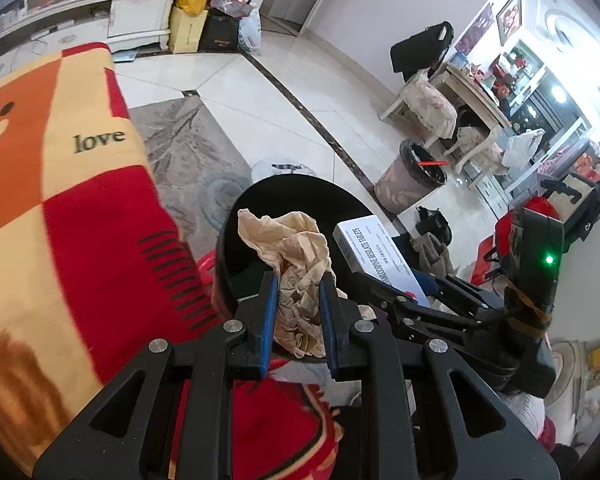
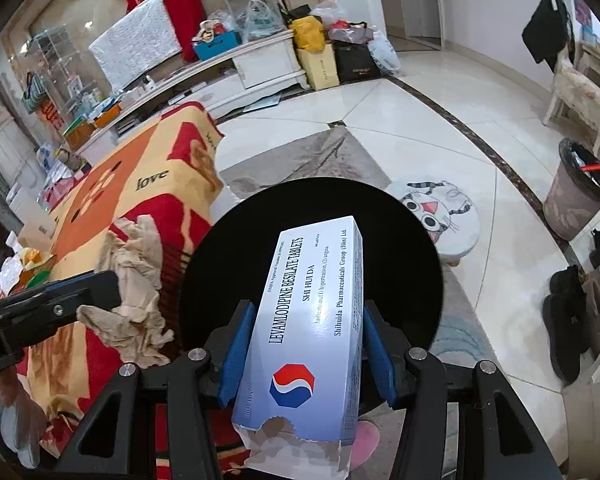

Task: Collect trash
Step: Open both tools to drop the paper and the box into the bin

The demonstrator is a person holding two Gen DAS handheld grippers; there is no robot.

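Observation:
My left gripper (image 1: 299,280) is shut on a crumpled beige paper wad (image 1: 296,256), held over the rim of a black trash bin (image 1: 260,200). In the right wrist view the same paper wad (image 2: 134,280) hangs from the left gripper's fingers (image 2: 80,292) at the left. My right gripper (image 2: 306,312) is shut on a white medicine box (image 2: 312,320) with a torn near end, and the box juts out over the bin's dark opening (image 2: 400,240). The box (image 1: 376,256) also shows to the right of the wad in the left wrist view.
A red, orange and cream blanket (image 1: 60,200) with "love" on it covers the surface left of the bin. A cat-face stool (image 2: 440,216) stands behind the bin. A second lined wastebasket (image 2: 580,188) and slippers (image 2: 580,312) are on the tiled floor at right.

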